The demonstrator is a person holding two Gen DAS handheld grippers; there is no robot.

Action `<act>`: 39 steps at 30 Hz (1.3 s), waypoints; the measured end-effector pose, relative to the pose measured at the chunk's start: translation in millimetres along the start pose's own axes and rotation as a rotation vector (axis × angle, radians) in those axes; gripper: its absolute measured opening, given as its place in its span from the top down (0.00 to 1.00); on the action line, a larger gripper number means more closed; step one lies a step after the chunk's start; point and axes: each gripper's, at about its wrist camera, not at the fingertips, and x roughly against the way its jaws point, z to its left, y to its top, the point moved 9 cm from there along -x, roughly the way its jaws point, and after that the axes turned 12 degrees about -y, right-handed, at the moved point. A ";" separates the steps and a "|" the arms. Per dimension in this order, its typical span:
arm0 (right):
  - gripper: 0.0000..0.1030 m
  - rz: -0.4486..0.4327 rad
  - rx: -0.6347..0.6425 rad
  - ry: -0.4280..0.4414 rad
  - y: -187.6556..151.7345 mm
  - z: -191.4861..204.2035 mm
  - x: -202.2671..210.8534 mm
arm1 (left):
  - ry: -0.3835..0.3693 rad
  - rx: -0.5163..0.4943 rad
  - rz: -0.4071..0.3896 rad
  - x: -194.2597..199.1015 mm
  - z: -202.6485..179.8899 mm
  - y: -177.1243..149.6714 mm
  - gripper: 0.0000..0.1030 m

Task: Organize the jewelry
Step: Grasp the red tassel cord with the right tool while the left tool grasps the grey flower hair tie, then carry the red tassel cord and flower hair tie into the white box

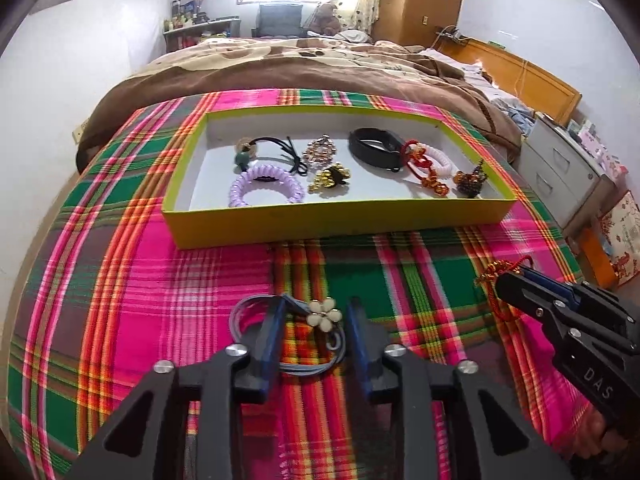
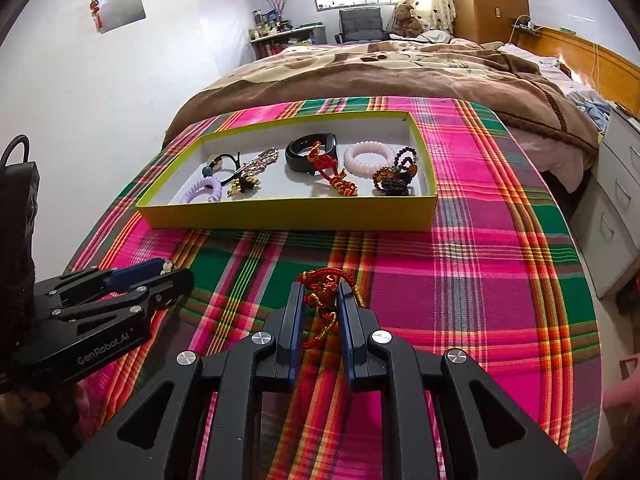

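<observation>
Two grippers work over the plaid cloth (image 1: pixel 160 280), and one yellow-green tray (image 1: pixel 340 220) lies beyond them with its long side running left to right across the cloth.

I count eight pieces in the tray: a purple coil bracelet (image 1: pixel 266 190), a black hair tie with a green bead (image 1: pixel 256 150), a pinkish sparkly clip (image 1: pixel 320 150), a gold-and-black piece (image 1: pixel 330 179), a black band (image 1: pixel 374 148), a red knotted cord (image 1: pixel 420 168), a pale pink coil bracelet (image 1: pixel 440 160) and a dark beaded charm (image 1: pixel 472 180).

Two pieces lie on the cloth near the grippers. The left gripper (image 1: pixel 314 320) stands about half open astride a grey cord hair tie with one cream flower (image 1: pixel 324 312); the cords loop crosswise under its fingers, and I cannot tell if the pads press them. The right gripper (image 2: pixel 319 300) is nearly closed and pinches a red and gold knotted tassel (image 2: pixel 320 280), whose length runs back along the fingers towards the camera.
</observation>
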 end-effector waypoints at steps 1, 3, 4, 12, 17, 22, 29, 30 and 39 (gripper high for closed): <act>0.84 0.000 0.001 0.001 -0.1 -0.1 0.0 | 0.001 0.001 0.000 0.2 0.6 0.1 0.75; 0.84 -0.001 0.001 0.000 -0.1 -0.2 0.0 | 0.004 -0.003 0.001 0.8 1.0 -0.2 0.77; 0.84 -0.001 0.002 -0.001 -0.2 -0.2 0.1 | 0.007 -0.008 0.002 0.9 0.9 -0.3 0.79; 0.84 -0.005 0.003 -0.007 0.1 -0.5 1.4 | -0.014 -0.003 -0.006 5.1 1.5 -2.1 0.83; 0.84 -0.012 -0.003 -0.011 1.3 -1.7 5.5 | -0.026 -0.005 -0.015 10.0 0.0 -2.4 0.83; 0.84 -0.019 -0.002 -0.013 2.0 -0.5 9.3 | -0.029 -0.002 -0.029 16.0 0.3 -2.2 0.83; 0.84 -0.033 -0.001 -0.011 4.7 2.3 15.1 | -0.034 -0.002 -0.050 26.0 0.8 0.4 0.83; 0.84 -0.034 -0.001 -0.011 5.1 2.5 16.2 | -0.034 -0.002 -0.054 27.7 0.7 1.0 0.83; 0.84 -0.070 -0.012 -0.018 19.4 -1.8 25.7 | -0.048 -0.032 -0.099 44.7 -4.7 16.3 0.83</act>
